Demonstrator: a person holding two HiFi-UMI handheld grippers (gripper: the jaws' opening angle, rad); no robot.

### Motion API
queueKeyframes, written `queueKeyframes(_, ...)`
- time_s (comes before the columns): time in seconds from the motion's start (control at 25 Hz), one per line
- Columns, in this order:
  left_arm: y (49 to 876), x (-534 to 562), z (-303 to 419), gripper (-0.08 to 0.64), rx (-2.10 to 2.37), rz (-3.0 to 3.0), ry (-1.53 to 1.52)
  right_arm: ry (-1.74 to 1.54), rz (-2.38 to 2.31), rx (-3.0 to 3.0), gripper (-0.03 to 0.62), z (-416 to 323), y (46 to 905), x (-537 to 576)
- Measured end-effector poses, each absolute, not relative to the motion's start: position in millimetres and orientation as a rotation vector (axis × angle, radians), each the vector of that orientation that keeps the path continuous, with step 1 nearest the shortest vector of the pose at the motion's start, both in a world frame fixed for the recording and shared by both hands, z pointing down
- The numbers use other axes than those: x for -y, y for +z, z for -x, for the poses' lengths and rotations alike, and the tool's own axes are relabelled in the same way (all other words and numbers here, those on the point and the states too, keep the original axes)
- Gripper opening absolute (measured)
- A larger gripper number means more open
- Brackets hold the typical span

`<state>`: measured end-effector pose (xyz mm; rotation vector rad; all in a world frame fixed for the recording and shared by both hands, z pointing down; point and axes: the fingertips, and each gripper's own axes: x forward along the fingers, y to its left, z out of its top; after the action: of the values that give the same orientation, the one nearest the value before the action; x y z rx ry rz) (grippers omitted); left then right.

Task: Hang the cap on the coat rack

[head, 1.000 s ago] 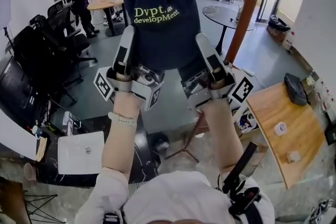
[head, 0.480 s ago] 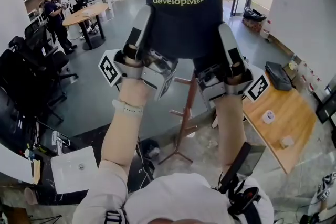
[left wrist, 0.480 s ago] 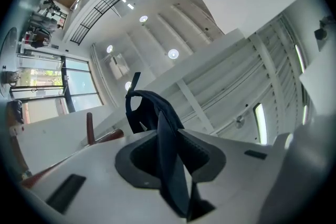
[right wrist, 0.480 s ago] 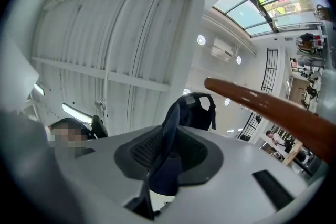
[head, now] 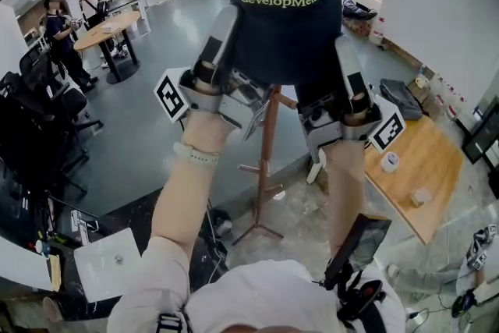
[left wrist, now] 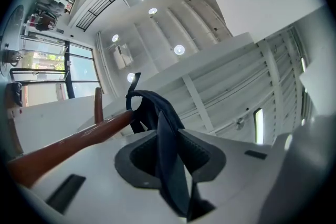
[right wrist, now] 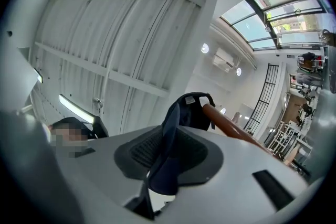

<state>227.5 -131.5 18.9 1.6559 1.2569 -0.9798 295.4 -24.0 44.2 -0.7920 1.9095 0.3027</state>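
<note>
A dark navy cap (head: 284, 8) with green lettering is held up high at the top middle of the head view. My left gripper (head: 224, 26) grips its left rim and my right gripper (head: 344, 54) its right rim. The brown wooden coat rack (head: 268, 144) stands directly below the cap, its top hidden behind it. In the left gripper view, cap fabric (left wrist: 169, 157) is pinched between the pads, and a brown rack peg (left wrist: 68, 143) reaches into the cap's strap loop. From the right gripper view, the fabric (right wrist: 167, 152) is likewise clamped, with the peg (right wrist: 231, 126) beside it.
A wooden table (head: 409, 175) with a black bag (head: 401, 96) and small items stands at the right. Black office chairs (head: 39, 140) are at the left. People stand by a round table (head: 105, 26) at the far left. The rack's legs (head: 261, 228) spread on the floor.
Both grippers have carried the cap forward and up. The coat rack, off to the right a second ago, now stands right under the cap.
</note>
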Motion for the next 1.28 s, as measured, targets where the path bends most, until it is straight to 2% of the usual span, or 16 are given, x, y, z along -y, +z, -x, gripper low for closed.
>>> queueKeyframes(0.52,68.2,138.8,-272.2,0.080,-1.181,-1.644,-0.888,0.190,0.853,-1.826,0.080,-336.0,98.2,30.8)
queueKeyframes(1.28,129.5,151.7,-271.0,0.094,-1.122,-1.695,-0.892,0.168,0.869,-1.804,0.080,-340.0,164.3,45.7)
